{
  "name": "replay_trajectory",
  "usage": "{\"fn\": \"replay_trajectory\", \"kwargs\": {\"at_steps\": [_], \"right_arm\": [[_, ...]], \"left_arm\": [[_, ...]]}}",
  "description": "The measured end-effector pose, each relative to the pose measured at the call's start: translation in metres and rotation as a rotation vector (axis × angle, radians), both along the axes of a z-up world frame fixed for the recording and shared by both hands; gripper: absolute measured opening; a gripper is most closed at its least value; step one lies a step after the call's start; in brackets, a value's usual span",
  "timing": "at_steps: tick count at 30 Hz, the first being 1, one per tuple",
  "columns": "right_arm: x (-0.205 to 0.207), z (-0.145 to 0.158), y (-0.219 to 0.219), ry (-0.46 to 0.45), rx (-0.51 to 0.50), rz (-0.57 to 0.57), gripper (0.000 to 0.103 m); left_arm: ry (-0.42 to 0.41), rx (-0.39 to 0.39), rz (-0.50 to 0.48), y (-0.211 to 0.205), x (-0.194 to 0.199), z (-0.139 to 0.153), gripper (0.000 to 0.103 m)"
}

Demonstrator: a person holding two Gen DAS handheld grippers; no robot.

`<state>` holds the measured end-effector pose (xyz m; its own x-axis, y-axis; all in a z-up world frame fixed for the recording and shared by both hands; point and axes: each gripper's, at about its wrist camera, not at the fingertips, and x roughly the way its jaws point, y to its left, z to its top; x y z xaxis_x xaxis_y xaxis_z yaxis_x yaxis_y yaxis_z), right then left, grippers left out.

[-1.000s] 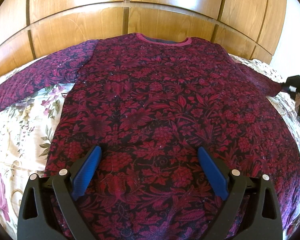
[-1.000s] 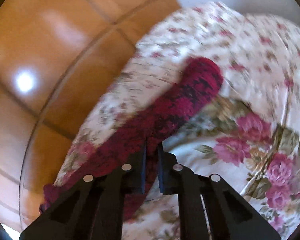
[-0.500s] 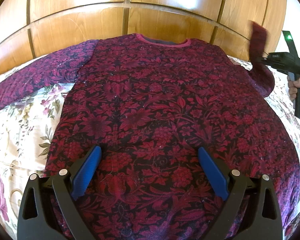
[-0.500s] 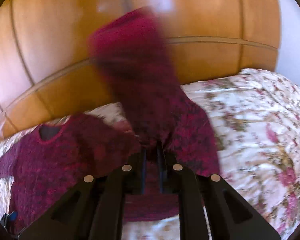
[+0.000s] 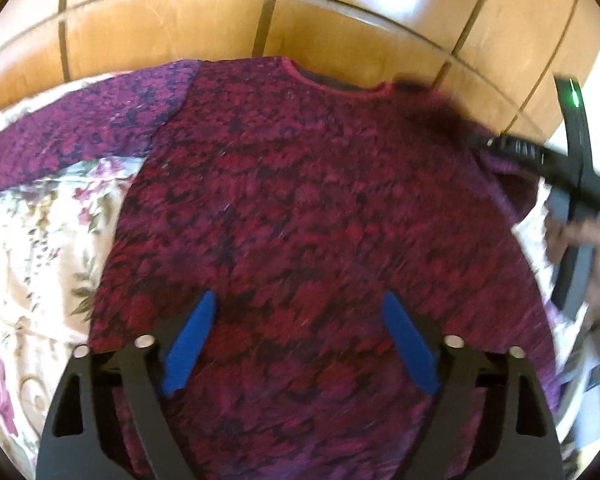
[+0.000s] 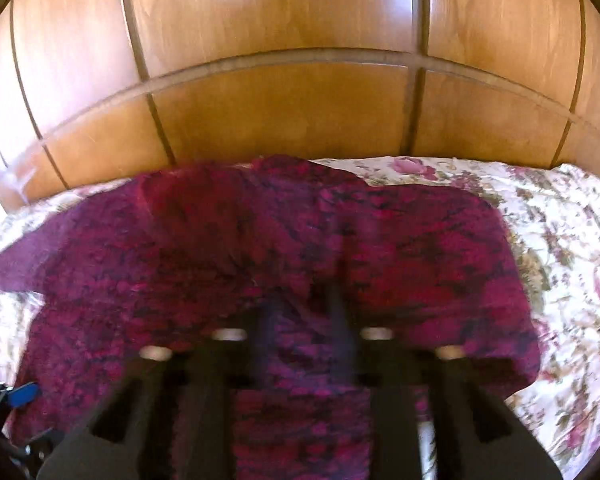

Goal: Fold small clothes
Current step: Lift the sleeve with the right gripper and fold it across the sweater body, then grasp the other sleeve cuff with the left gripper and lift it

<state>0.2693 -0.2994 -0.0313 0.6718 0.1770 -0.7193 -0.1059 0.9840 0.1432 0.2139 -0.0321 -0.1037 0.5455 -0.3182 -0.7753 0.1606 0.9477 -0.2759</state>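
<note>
A dark red and purple floral sweater [image 5: 320, 200] lies flat on a bed with its neckline toward the headboard. Its left sleeve [image 5: 80, 140] stretches out to the left. My left gripper [image 5: 300, 340] hovers over the sweater's lower middle. Its blue pads [image 5: 188, 344] are apart and closing, with nothing pressed between them. My right gripper [image 6: 304, 316] is blurred over the sweater [image 6: 220, 260], and its jaws are opening. The right sleeve [image 6: 300, 420] lies folded inward between the parted fingers. In the left wrist view, the right gripper [image 5: 500, 144] reaches in near the right shoulder.
A floral bedspread [image 5: 40, 240] covers the bed around the sweater, with bare cover at the right [image 6: 560, 260]. A wooden headboard [image 5: 340, 12] rises right behind the neckline. A person's hand [image 5: 580, 240] holds the right gripper's handle. The left gripper [image 6: 20, 396] shows at the lower left of the right wrist view.
The right gripper swung the right sleeve from out at the side up and over the sweater's body, then its jaws parted. The left gripper's pads came a little closer together and it lifted slightly.
</note>
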Motion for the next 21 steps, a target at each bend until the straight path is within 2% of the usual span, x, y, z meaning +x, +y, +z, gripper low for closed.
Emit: {"fn": "replay_trajectory", "kwargs": {"at_steps": [1,2,3,5,8,12,14,16,21], "right_arm": [[-0.005,0.000,-0.003,-0.013,0.013,-0.007,0.059],[-0.013,0.004,-0.002,-0.024,0.022,-0.012,0.059],[-0.020,0.004,-0.005,-0.028,0.041,-0.016,0.064],[-0.033,0.008,-0.012,-0.035,0.076,-0.041,0.076],[-0.060,0.005,-0.023,-0.039,0.175,-0.076,0.083],[-0.083,-0.025,-0.035,0.026,0.227,-0.146,0.094],[-0.087,-0.042,-0.038,0.066,0.236,-0.174,0.101],[-0.086,-0.055,-0.040,0.095,0.272,-0.182,0.101],[-0.088,-0.058,-0.048,0.080,0.333,-0.184,0.101]], "left_arm": [[0.011,-0.039,-0.003,0.001,0.006,0.004,0.069],[0.026,-0.082,-0.016,0.000,0.011,0.007,0.067],[0.035,-0.127,-0.024,-0.002,0.017,0.009,0.064],[0.044,-0.177,-0.026,-0.006,0.027,0.013,0.062],[0.085,-0.293,-0.027,-0.016,0.048,0.013,0.062],[0.113,-0.360,-0.031,-0.039,0.080,0.015,0.063],[0.130,-0.366,-0.035,-0.053,0.096,0.016,0.063],[0.147,-0.379,-0.051,-0.069,0.112,0.016,0.063],[0.198,-0.394,-0.050,-0.108,0.149,0.006,0.063]]}}
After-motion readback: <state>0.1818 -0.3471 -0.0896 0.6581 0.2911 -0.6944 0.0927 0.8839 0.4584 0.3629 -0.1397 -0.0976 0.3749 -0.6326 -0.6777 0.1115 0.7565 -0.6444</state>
